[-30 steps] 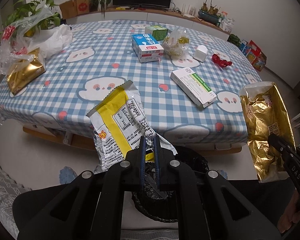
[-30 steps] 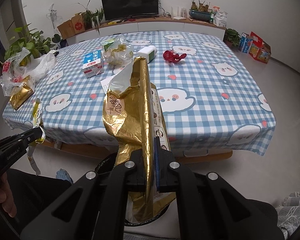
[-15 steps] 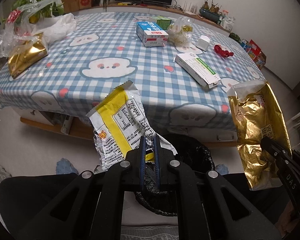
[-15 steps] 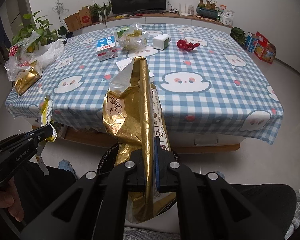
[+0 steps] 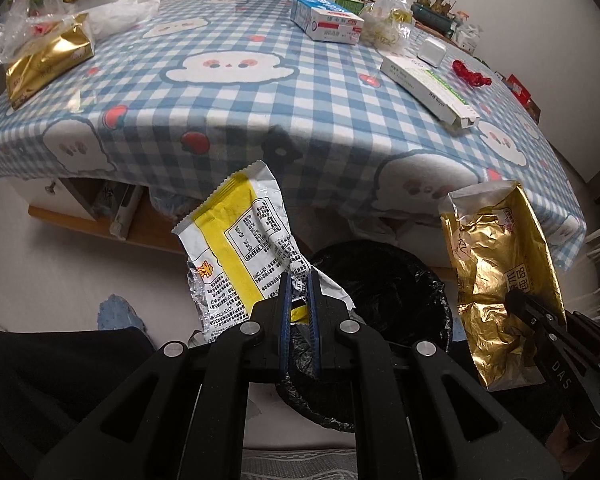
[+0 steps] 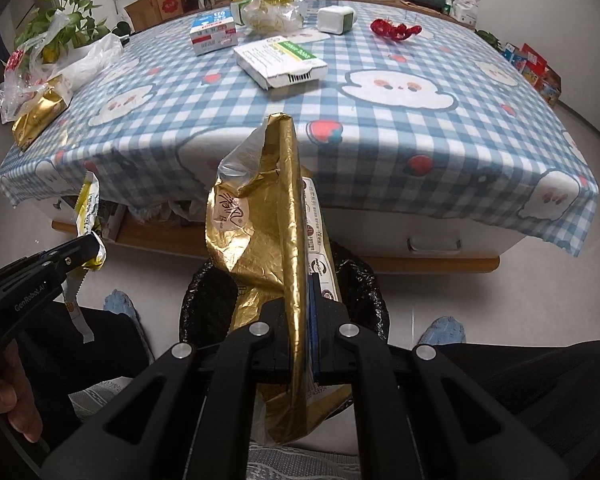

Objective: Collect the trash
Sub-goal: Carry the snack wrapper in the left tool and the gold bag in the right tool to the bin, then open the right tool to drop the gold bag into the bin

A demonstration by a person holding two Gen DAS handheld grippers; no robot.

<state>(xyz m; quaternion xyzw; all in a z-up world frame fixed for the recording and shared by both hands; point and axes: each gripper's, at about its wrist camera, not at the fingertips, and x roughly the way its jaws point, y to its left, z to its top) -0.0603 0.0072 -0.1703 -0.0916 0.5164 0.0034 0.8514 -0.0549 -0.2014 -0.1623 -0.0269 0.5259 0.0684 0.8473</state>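
Left view: my left gripper (image 5: pixel 299 294) is clamped on the yellow wrapper (image 5: pixel 244 246), held just above the bin's (image 5: pixel 384 276) near-left rim. Right view: my right gripper (image 6: pixel 303 300) pinches the gold bag (image 6: pixel 268 216) directly over the bin (image 6: pixel 204 292), table (image 6: pixel 380 128) behind it. Step looks like drop-off; next, centre both over the bin mouth and let go.

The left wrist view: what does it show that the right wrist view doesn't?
Only the left wrist view shows the printed face of the yellow wrapper in the left gripper. Only the right wrist view shows a hand and a table drawer handle. Both show the gold bag, the black-lined bin and the checked tablecloth.
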